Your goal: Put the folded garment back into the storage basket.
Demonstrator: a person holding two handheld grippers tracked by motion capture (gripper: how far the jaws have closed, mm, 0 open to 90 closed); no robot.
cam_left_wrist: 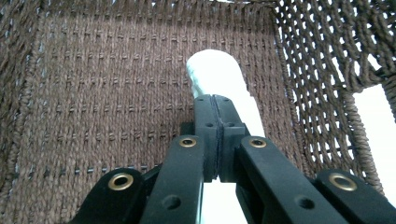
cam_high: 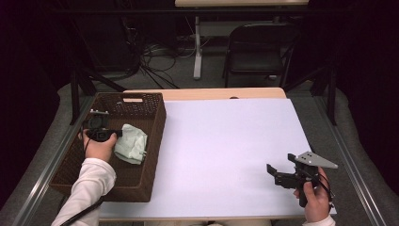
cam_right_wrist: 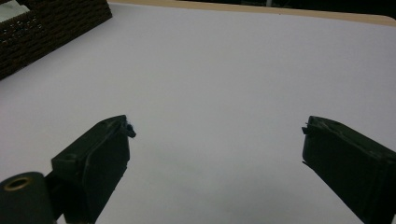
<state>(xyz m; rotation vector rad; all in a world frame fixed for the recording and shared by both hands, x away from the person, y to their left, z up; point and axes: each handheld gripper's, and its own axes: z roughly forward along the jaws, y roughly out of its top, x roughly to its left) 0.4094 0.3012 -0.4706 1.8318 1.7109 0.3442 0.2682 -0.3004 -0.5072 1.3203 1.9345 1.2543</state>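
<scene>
While the left tongs (cam_left_wrist: 215, 135) hang inside the brown woven basket (cam_high: 155, 123), their two black jaws are pressed tight together. A pale, soft cloth (cam_left_wrist: 223, 79) lies right under and past the tips, and it touches the jaws from below. Whether a bit of cloth is pinched between the jaws, I cannot tell. In the high view, the left tongs (cam_high: 118, 133) point at the cloth (cam_high: 131, 143), which sits crumpled against the basket's right wall. The basket floor to the left of the cloth is bare. The basket walls rise close around the left tongs, so there is little room to move sideways there.

The basket stands at the left edge of the counter (cam_high: 226, 141), with its left side hanging past the white top.

The right tongs (cam_high: 271, 172) are well apart from the basket, near the front right corner of the counter. Their jaws stand wide open, with only bare white counter between them. Lots of open white counter lies between the basket and the right tongs.
</scene>
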